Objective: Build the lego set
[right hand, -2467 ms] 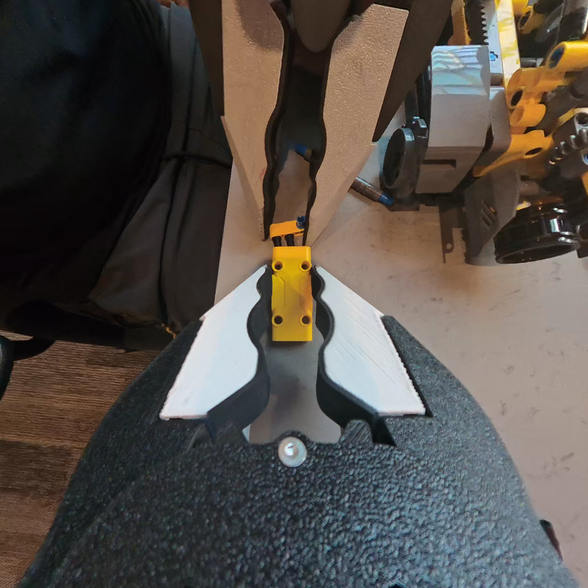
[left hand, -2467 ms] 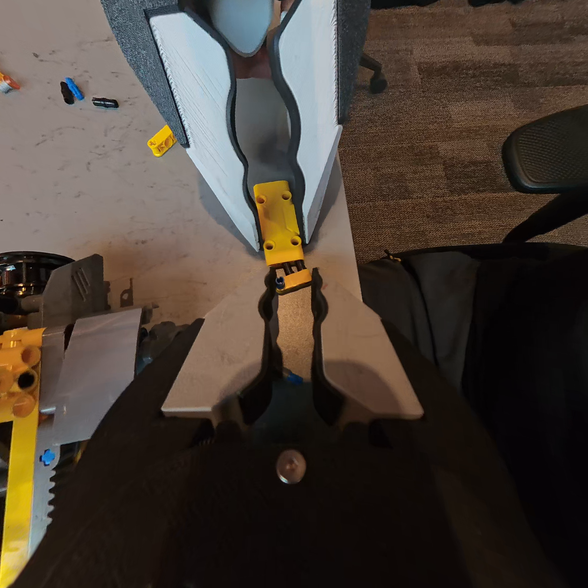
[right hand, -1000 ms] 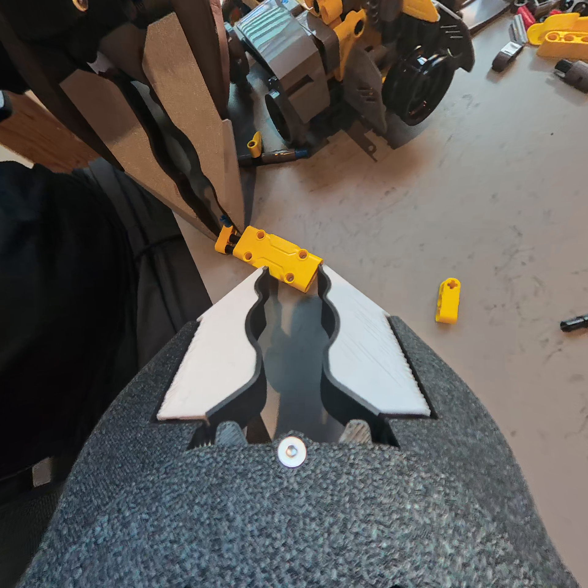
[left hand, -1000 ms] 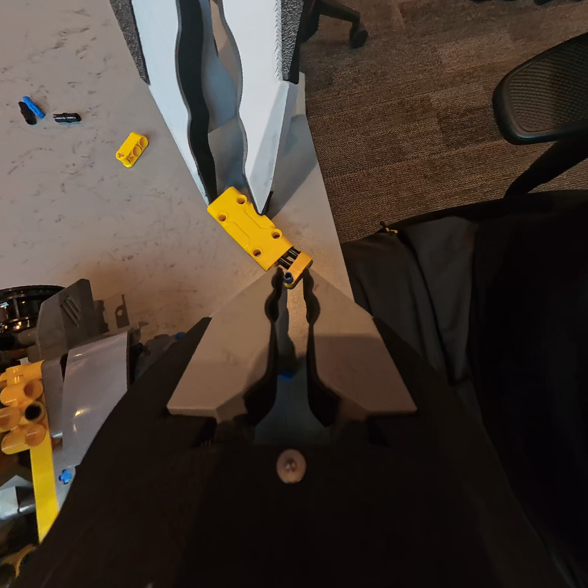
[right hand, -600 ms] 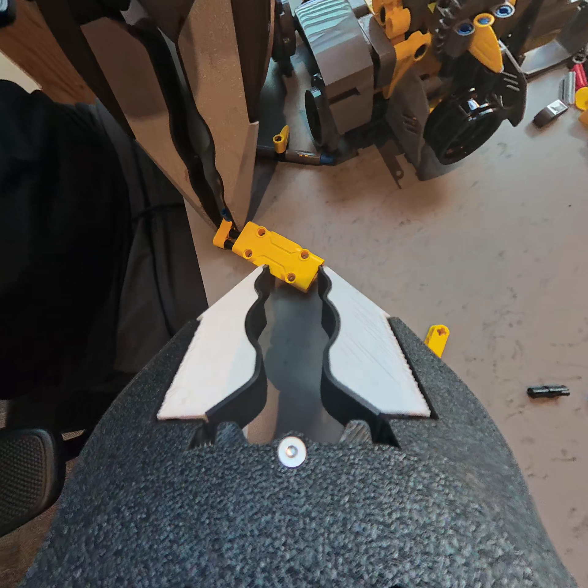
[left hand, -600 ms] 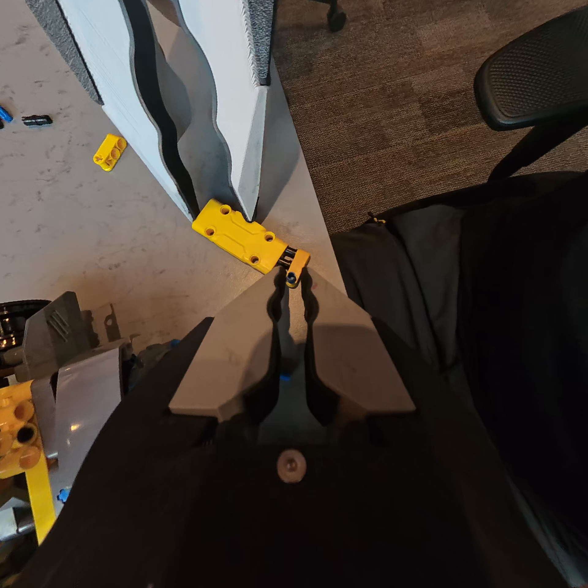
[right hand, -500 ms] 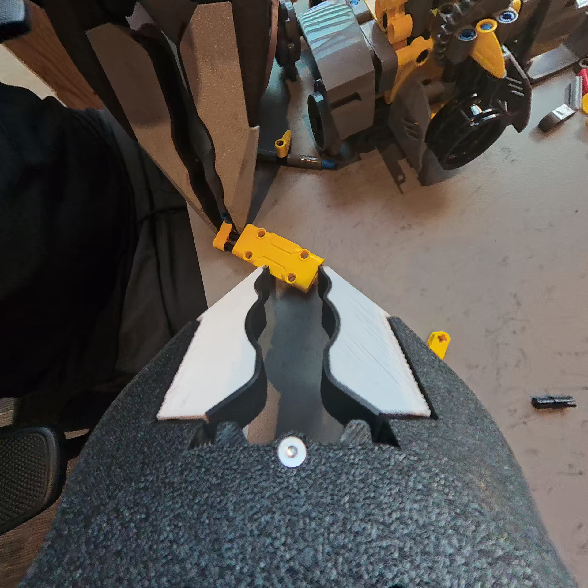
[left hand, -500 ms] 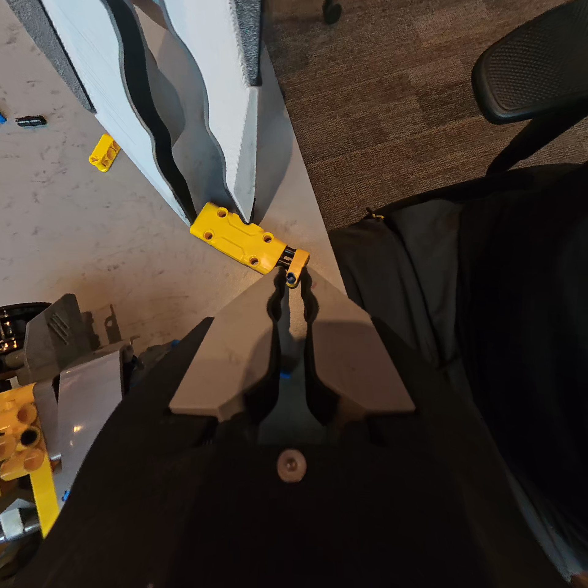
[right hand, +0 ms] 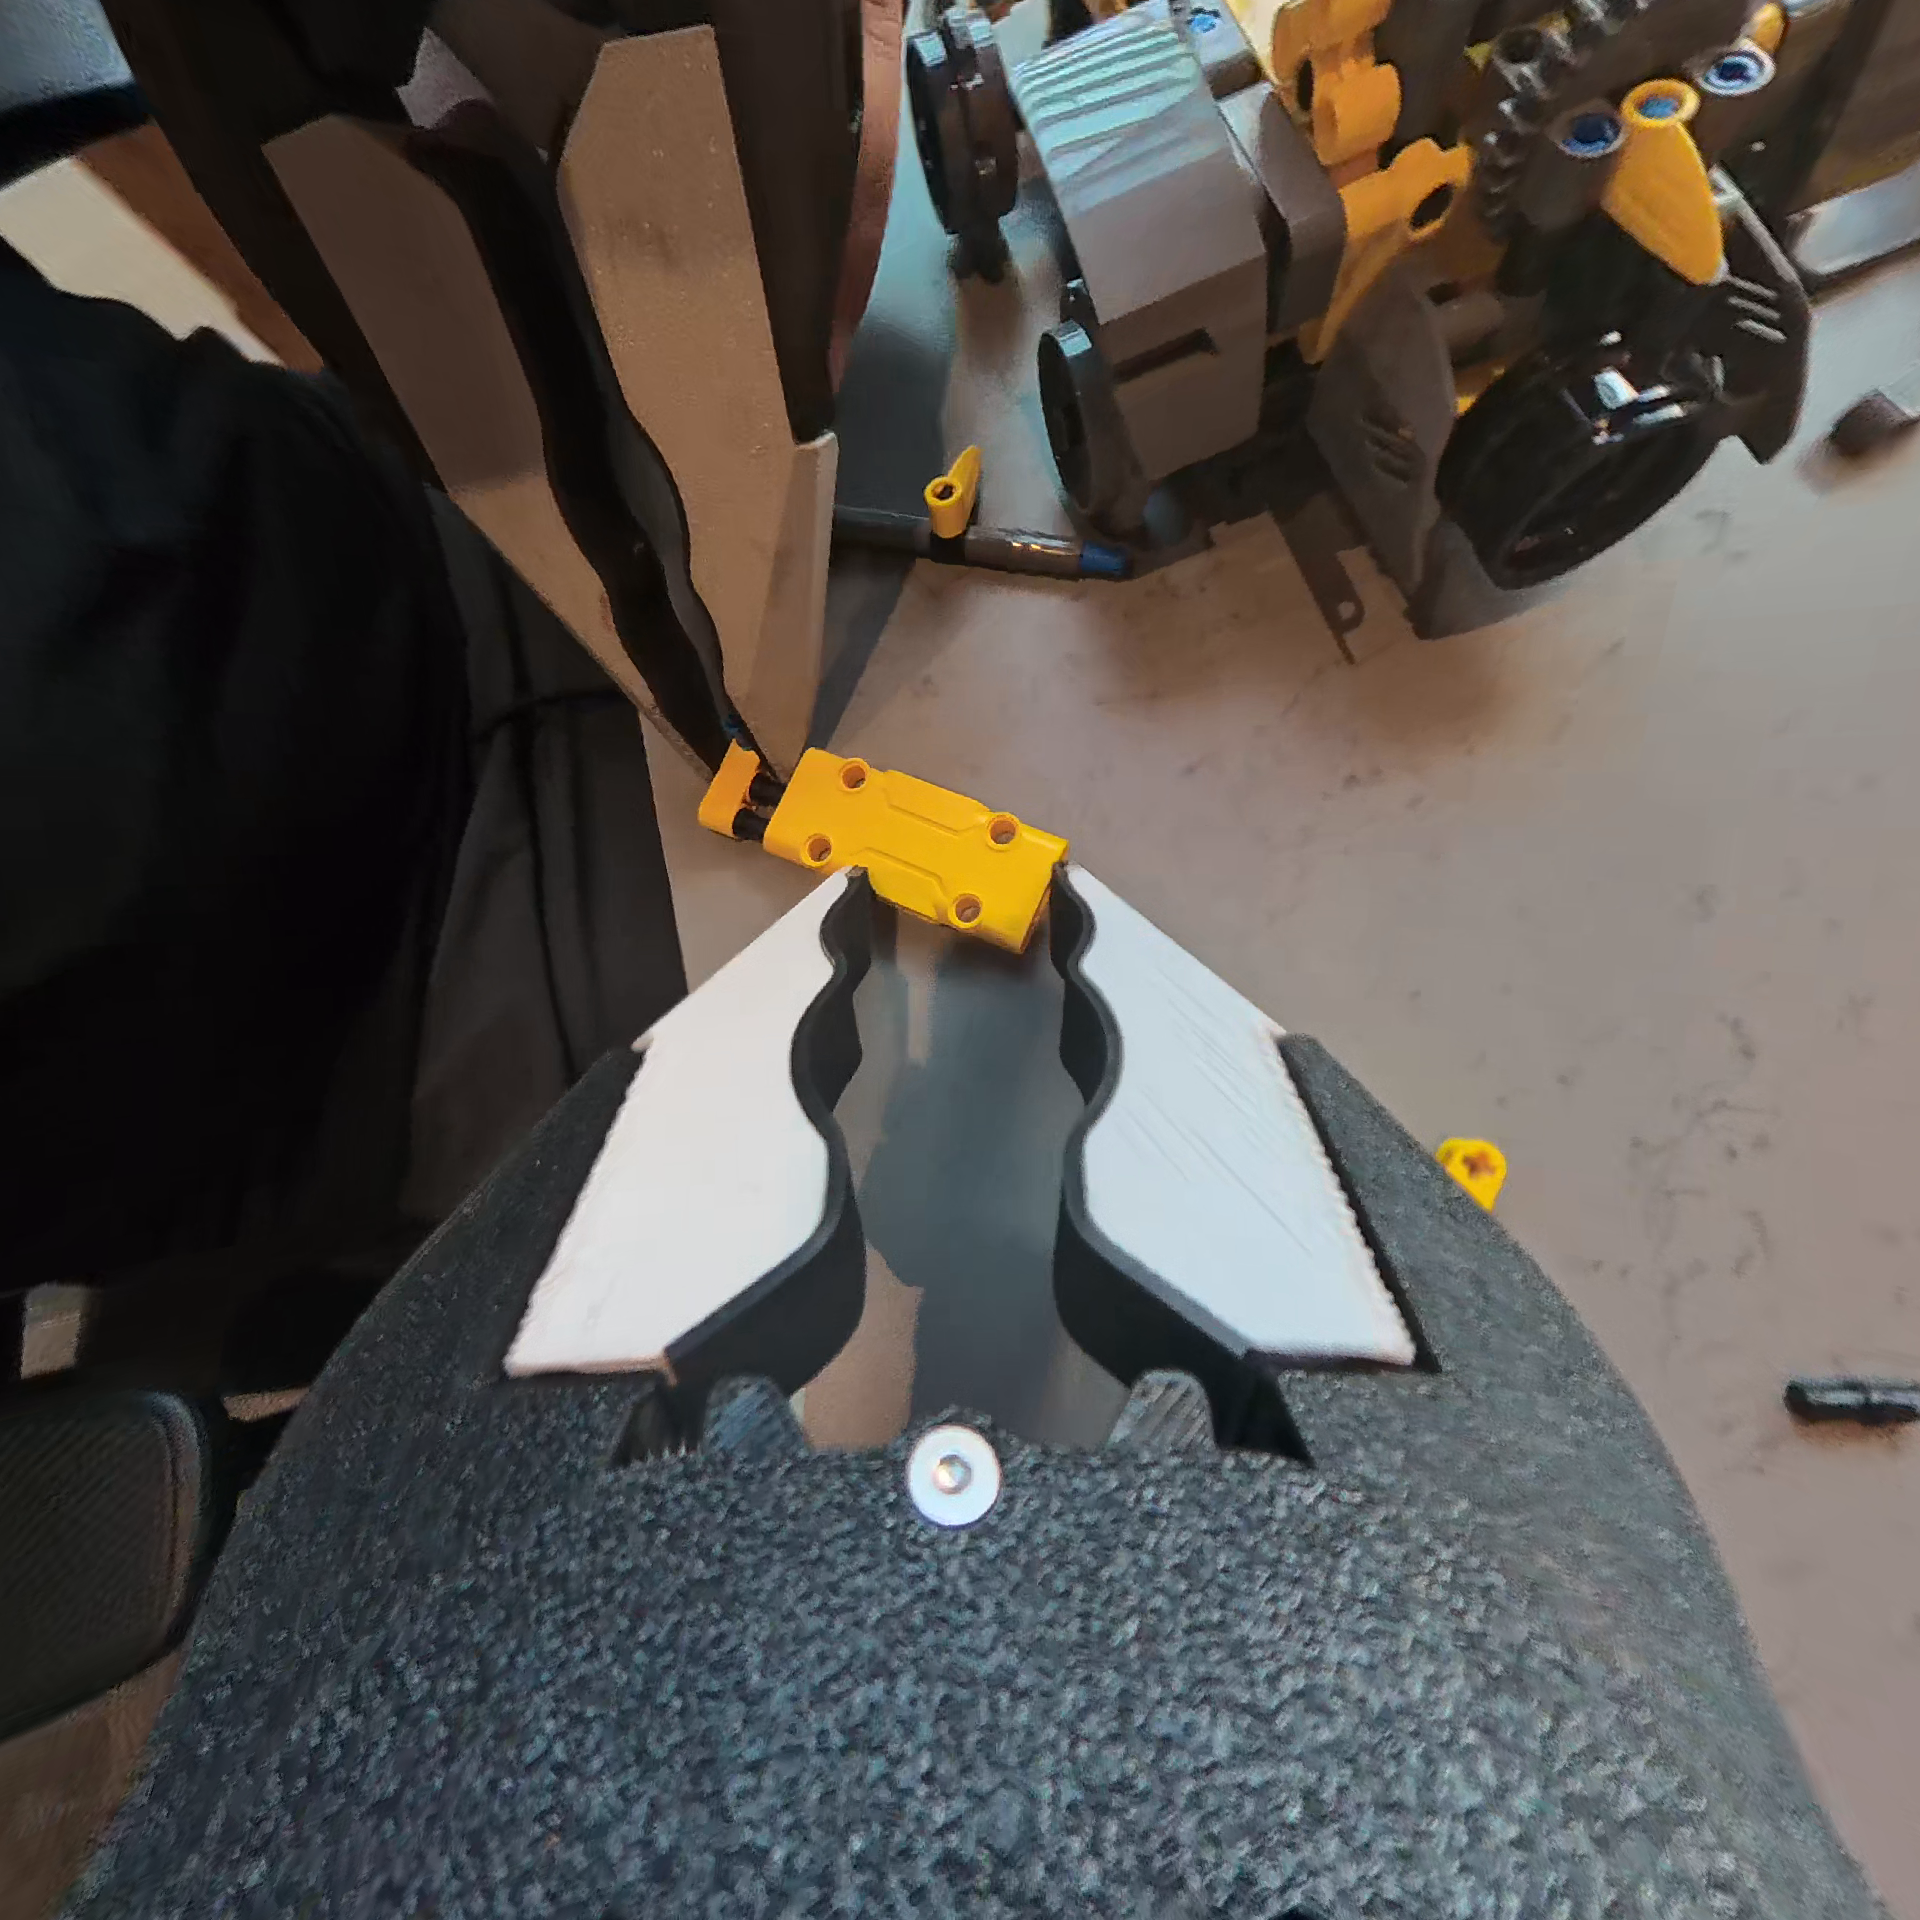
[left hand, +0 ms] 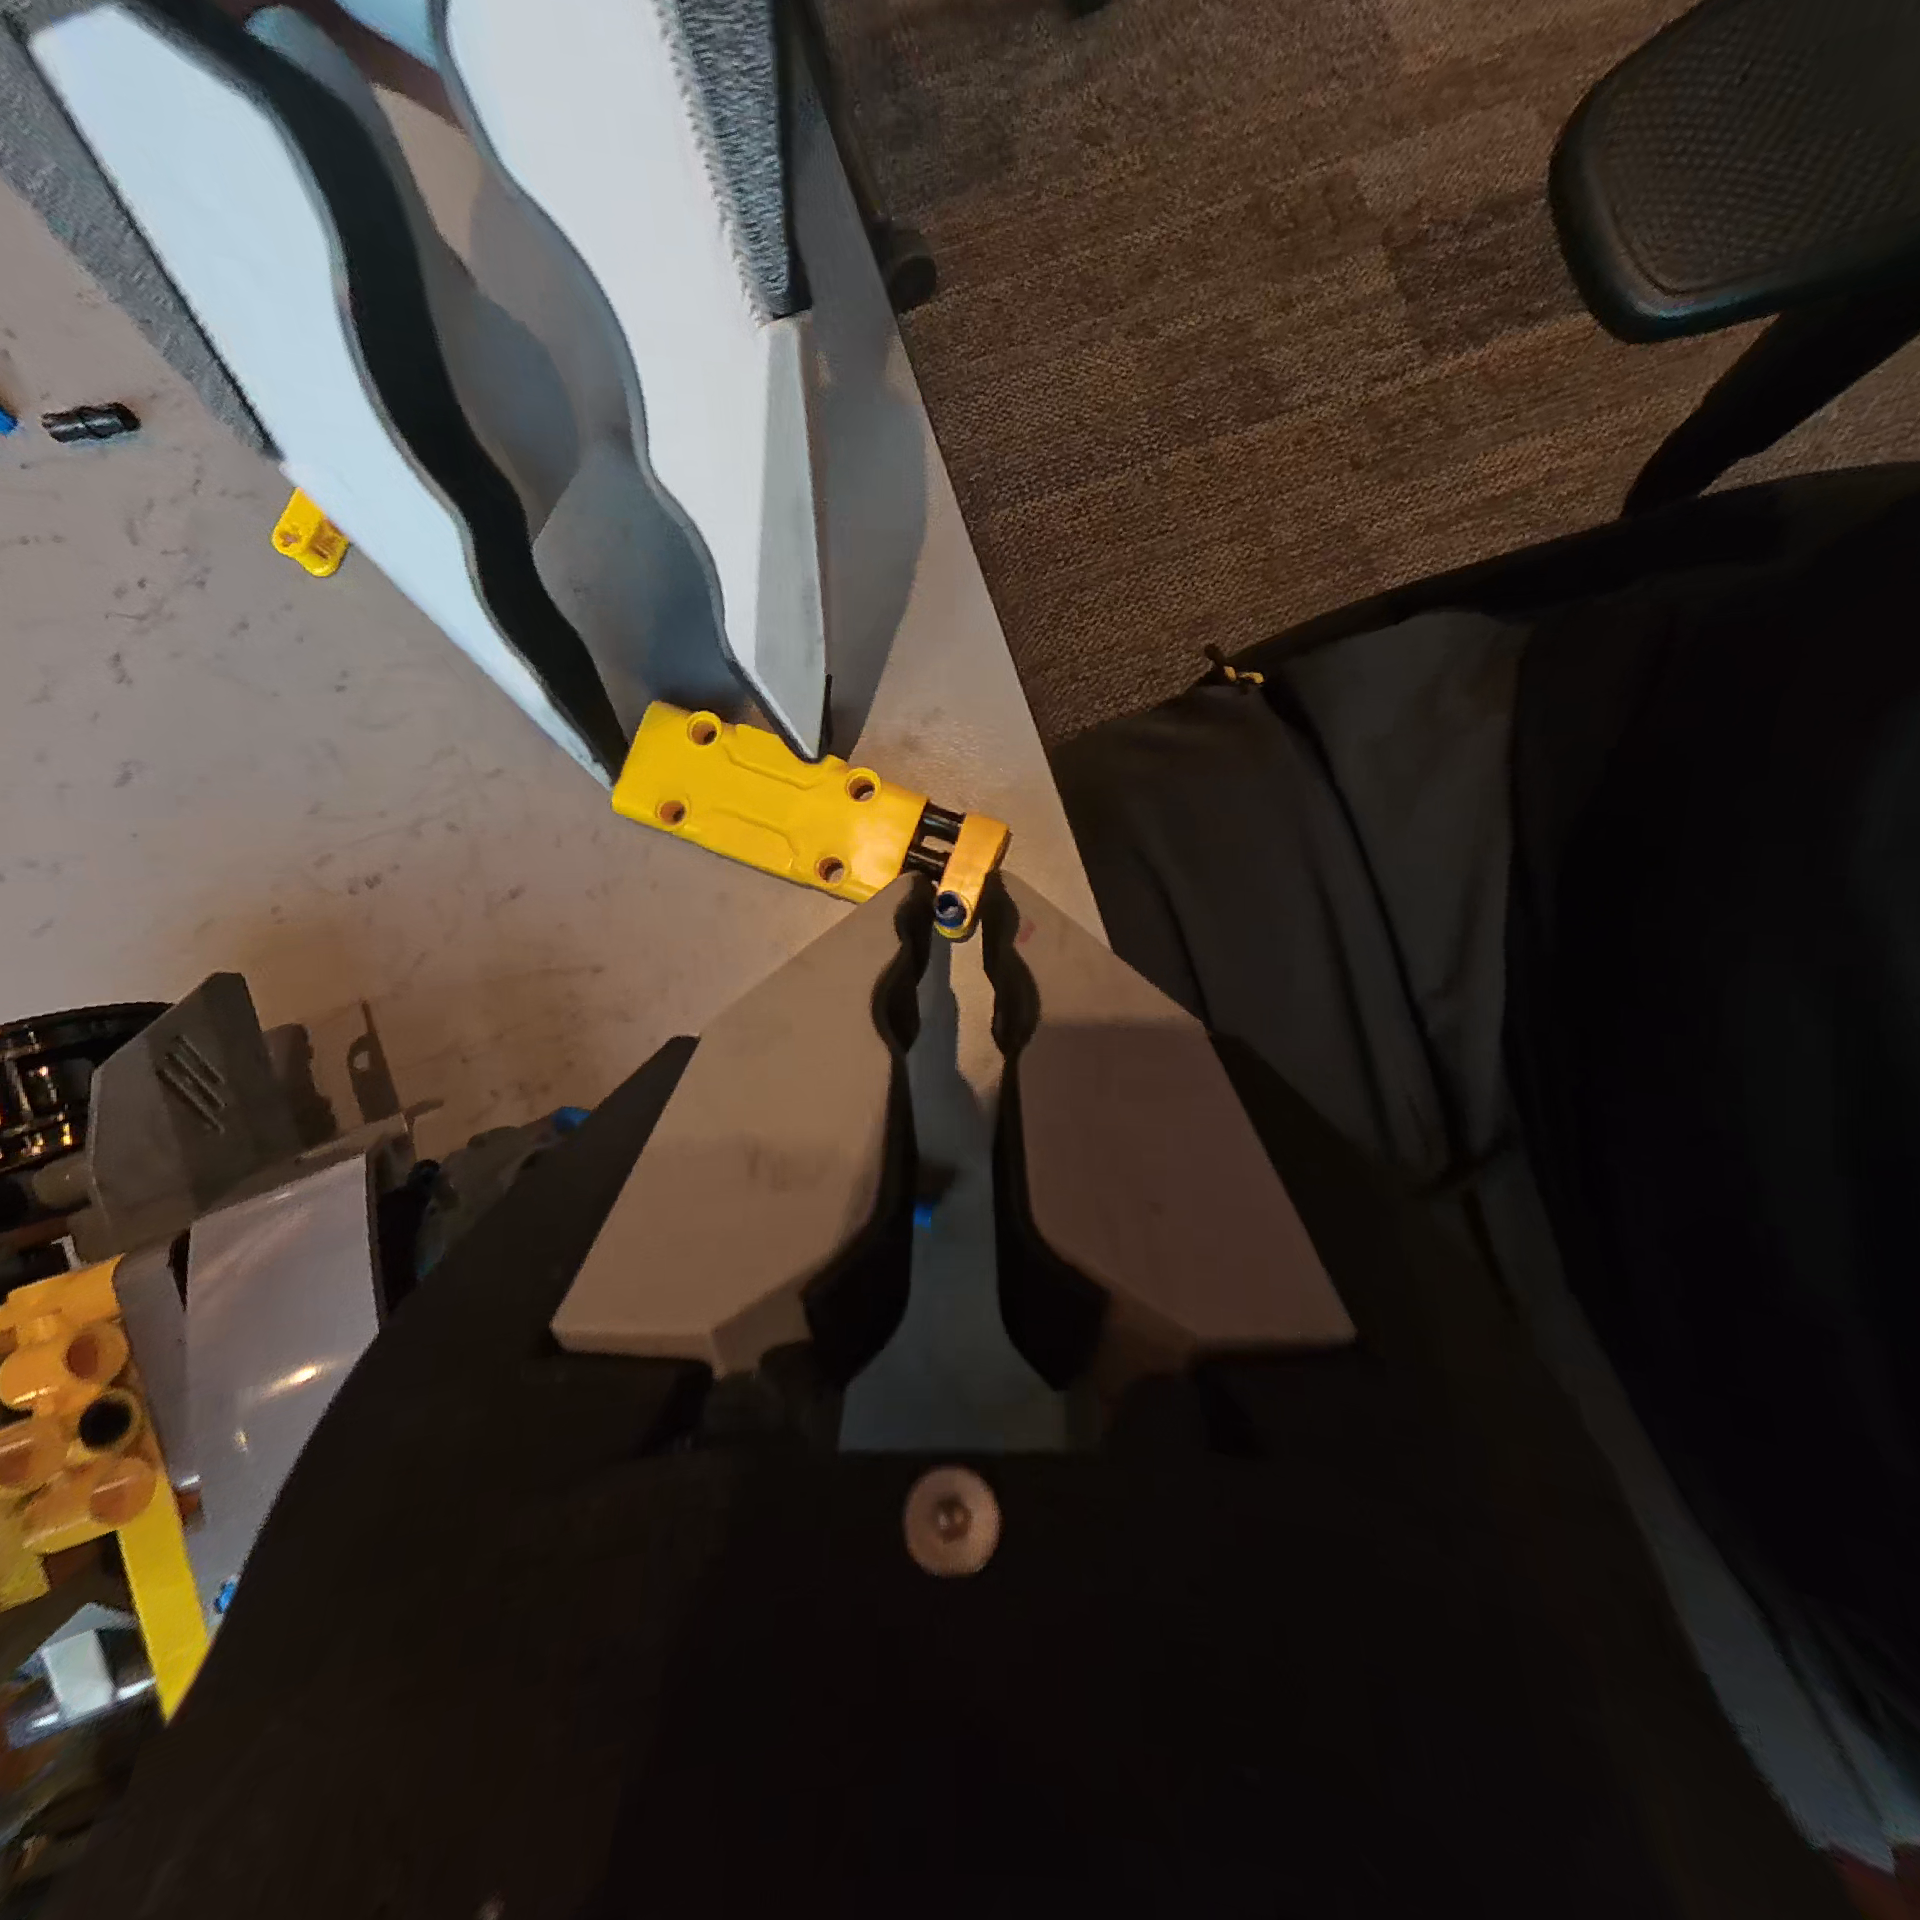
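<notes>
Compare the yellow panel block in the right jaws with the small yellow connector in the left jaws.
The yellow panel block is long and flat with four holes; the small yellow connector is stubby with one blue-filled hole. The right gripper grips the block's end; the left gripper pinches the connector. Both are yellow, joined by black pins.

Both views are dim and warm-toned, with soft light that leaves the pale tabletop [right hand: 1558, 831] evenly lit while the dark clothing [left hand: 1714, 1039] at the frame's side sinks into near black. The white gripper fingers [right hand: 1195, 1122] are the brightest surfaces and throw soft shadows onto the table between them. Wide-angle bending stretches the edges, and slight motion blur softens the fingers and the toy vehicle [right hand: 1351, 260] at the top.
</notes>
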{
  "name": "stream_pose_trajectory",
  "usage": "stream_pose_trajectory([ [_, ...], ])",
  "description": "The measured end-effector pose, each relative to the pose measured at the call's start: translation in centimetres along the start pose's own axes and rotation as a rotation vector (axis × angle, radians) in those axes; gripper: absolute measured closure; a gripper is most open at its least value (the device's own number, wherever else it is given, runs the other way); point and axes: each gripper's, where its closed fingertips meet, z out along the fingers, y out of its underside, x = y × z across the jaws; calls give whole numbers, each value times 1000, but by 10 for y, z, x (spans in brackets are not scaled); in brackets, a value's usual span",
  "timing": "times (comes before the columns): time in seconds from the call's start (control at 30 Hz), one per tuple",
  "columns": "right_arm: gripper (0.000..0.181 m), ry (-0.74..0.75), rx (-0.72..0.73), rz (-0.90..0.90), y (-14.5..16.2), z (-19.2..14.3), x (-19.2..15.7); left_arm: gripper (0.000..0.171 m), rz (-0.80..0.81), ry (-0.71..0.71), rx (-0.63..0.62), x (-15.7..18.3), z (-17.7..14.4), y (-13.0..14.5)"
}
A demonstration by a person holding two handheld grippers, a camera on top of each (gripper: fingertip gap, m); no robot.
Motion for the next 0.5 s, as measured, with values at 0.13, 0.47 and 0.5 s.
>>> stream_pose_trajectory([
  [0.13,147,-55,-12,-55,-3,3,-1,165,13,-7,-15,2,-1,1],
  [0.47,147,175,-38,-71,-2,-2,0,165,-126,-67,-4,-1,-1,2],
  [0.5,147,181,-30,-52,-1,-3,1,165,-66,-115,-10,-2,-1,1],
])
